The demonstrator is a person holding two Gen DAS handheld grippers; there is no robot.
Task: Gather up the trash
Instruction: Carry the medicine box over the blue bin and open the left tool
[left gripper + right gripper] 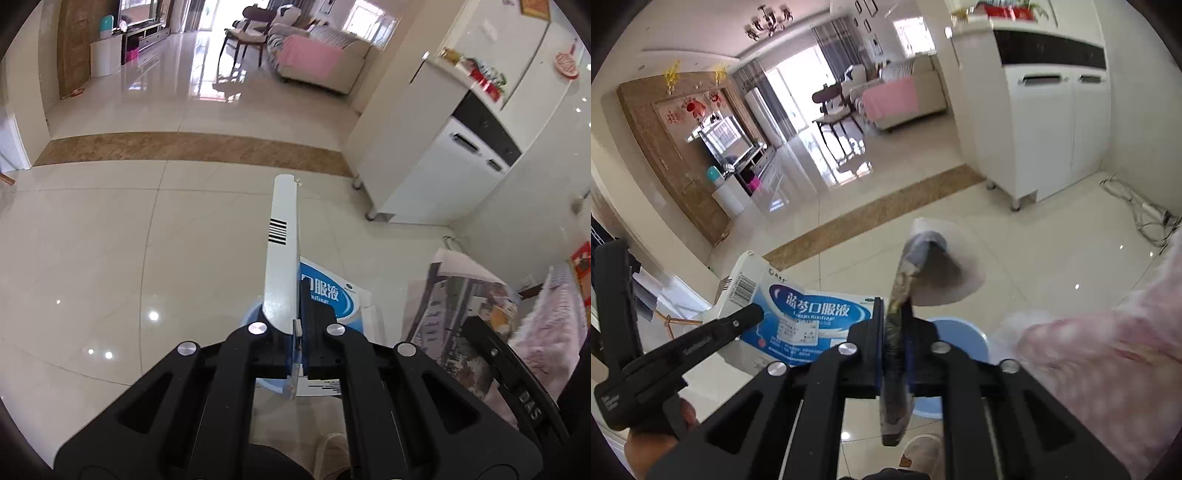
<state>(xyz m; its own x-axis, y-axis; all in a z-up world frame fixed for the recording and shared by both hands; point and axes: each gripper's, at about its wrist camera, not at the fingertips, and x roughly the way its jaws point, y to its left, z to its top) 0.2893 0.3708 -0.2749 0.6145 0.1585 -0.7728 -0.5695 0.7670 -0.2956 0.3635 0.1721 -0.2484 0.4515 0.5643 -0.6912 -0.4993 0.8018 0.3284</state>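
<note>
My left gripper (297,325) is shut on a flattened white and blue medicine box (282,258), held edge-on above the floor; the box (798,314) also shows in the right wrist view with blue Chinese lettering. My right gripper (894,325) is shut on a crumpled printed wrapper (899,295) with a pale paper flap; the wrapper (454,295) shows at the right of the left wrist view. A light blue bin (960,339) sits on the floor under both grippers; its rim (253,314) peeks out in the left wrist view.
A white cabinet (1052,110) stands at the right with a fridge (517,44) beside it. Cables (1137,210) lie by the wall. A pink sleeve (1100,369) fills the lower right. A sofa (317,59) and chair (834,107) stand far off.
</note>
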